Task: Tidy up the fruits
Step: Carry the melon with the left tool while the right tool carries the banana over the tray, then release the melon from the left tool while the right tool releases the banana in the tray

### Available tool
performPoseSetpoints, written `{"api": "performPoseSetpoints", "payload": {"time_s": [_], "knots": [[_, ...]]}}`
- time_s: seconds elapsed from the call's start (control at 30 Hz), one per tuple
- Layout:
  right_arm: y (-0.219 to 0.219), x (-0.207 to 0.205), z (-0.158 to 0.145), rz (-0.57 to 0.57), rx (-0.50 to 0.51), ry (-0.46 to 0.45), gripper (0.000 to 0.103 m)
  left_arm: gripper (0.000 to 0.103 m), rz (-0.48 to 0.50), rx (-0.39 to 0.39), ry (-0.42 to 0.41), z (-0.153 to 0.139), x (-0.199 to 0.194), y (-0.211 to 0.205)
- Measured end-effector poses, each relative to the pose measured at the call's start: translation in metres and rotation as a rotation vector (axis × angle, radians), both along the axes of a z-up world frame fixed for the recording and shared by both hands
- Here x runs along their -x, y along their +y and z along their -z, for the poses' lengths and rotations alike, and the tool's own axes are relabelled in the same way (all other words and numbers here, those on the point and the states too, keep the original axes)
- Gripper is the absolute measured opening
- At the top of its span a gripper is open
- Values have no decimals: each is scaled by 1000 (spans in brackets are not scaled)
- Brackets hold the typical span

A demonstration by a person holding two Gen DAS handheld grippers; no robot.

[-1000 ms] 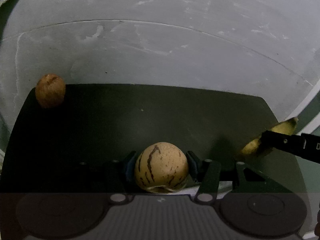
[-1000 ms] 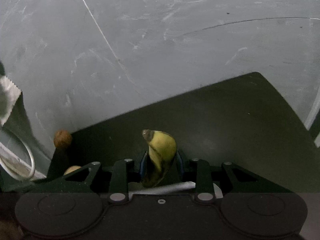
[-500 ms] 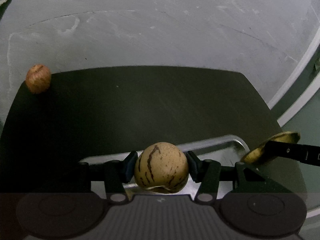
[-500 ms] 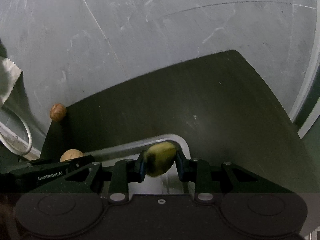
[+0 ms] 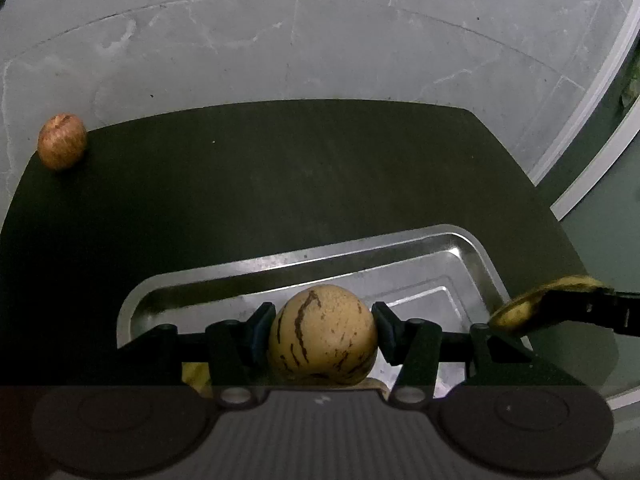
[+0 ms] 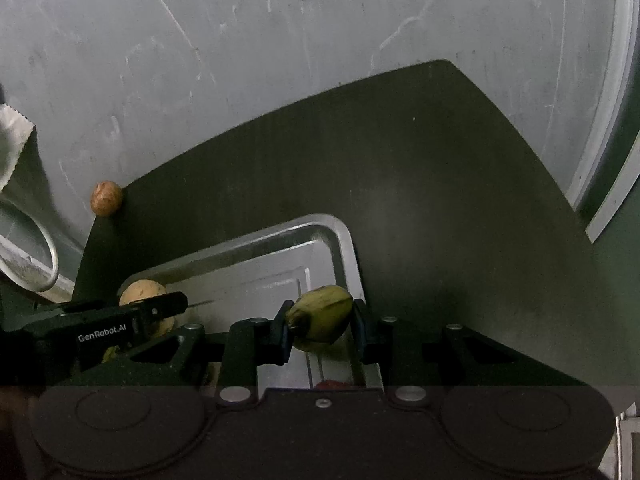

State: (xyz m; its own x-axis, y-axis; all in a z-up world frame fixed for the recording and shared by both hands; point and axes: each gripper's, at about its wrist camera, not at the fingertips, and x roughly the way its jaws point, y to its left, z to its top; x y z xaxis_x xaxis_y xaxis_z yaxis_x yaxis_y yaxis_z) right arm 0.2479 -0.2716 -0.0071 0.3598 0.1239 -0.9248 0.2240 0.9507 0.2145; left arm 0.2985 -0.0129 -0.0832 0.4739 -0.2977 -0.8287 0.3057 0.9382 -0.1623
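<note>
At the bottom centre of the left wrist view, the left tool (image 5: 323,334) is clamped on a round tan fruit with dark streaks (image 5: 322,334), its pads pressing on both sides. Low in the right wrist view, the right tool (image 6: 320,322) grips a yellow-green banana (image 6: 320,318) between its pads. Both fruits hang over a shallow metal tray (image 5: 280,270), which lies on a dark mat (image 5: 280,184); the tan fruit sits above the tray's middle, the banana above the tray's right rim (image 6: 344,256) as that view shows it. A yellowish piece shows under the left tool at the lower left, too hidden to tell what it is. Toward the right edge of the left wrist view, the right tool's finger and the banana's end (image 5: 516,312) reach in over the tray's right side. Further up, at the mat's upper left corner, a small brown fruit (image 5: 62,141) rests well apart from the tray. Beyond the mat lies the scuffed grey table (image 5: 320,40). At the left edge of the right wrist view, a pale round rim (image 6: 44,248) and a scrap of white paper (image 6: 14,136) show.
</note>
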Motion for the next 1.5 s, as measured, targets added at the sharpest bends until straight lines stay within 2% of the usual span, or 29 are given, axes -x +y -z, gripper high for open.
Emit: {"api": "performPoseSetpoints", "payload": {"time_s": [0.27,0.5,1.07,1.4,1.5], "knots": [[8,-5,6,-69,26,61,31,57,38,-12,9,4,-1,0],[18,-26,10,-152,21,104,31,57,89,-30,12,7,-5,-3],[31,-75,53,-146,11,134,30,57,87,-33,52,19,-14,-4],[29,-76,56,-144,0,127,30,57,101,-40,64,23,-19,-11],[29,-74,58,-134,-5,128,33,57,107,-42,62,24,-19,-13]]}}
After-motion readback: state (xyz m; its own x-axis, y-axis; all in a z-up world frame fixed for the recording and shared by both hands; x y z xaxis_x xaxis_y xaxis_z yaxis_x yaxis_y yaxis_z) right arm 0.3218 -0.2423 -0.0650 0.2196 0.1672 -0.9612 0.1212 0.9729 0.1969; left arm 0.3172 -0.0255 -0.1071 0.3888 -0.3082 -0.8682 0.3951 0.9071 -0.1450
